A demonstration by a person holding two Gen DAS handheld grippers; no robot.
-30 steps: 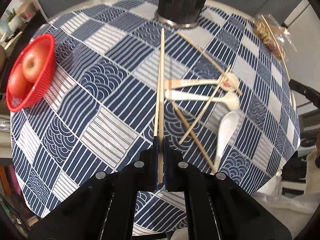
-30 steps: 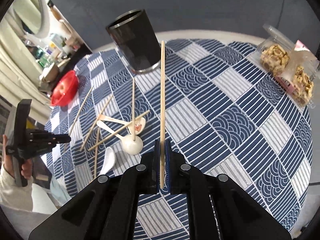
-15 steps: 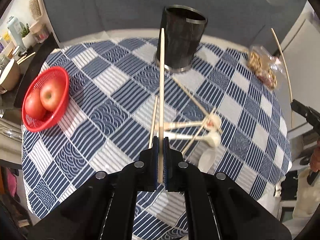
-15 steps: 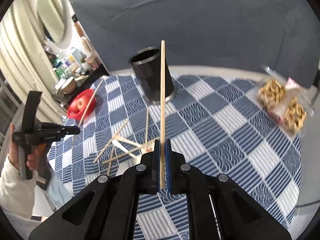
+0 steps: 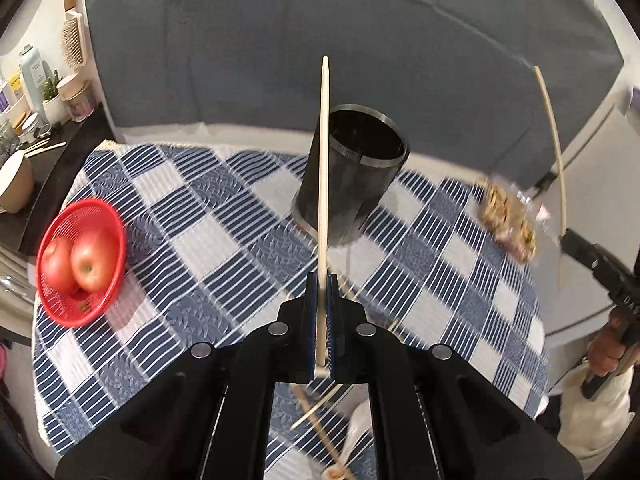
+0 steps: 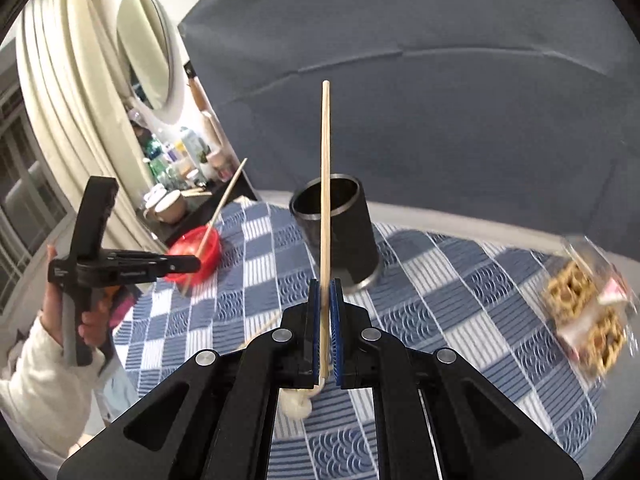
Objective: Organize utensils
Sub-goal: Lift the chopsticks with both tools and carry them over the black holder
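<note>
My left gripper (image 5: pixel 321 280) is shut on a wooden chopstick (image 5: pixel 323 184) that points up and forward, raised above the table in front of the black cylindrical holder (image 5: pixel 352 176). My right gripper (image 6: pixel 325 286) is shut on another chopstick (image 6: pixel 325 184), also raised, with the holder (image 6: pixel 340 236) just beyond it. Several loose chopsticks (image 5: pixel 320 436) and white spoons (image 5: pixel 360 428) lie on the cloth below my left gripper. A white spoon (image 6: pixel 296 404) shows under the right jaws. Each gripper shows in the other's view, right (image 5: pixel 568 236) and left (image 6: pixel 192 264).
A round table has a blue and white patterned cloth (image 5: pixel 224 240). A red basket (image 5: pixel 80 264) with two apples stands at its left edge. A clear pack of snacks (image 6: pixel 584 312) lies at the right. A grey sofa (image 5: pixel 320 40) is behind the table.
Both grippers have risen and tilted up with their chopsticks, away from the pile, and now face the holder from higher up.
</note>
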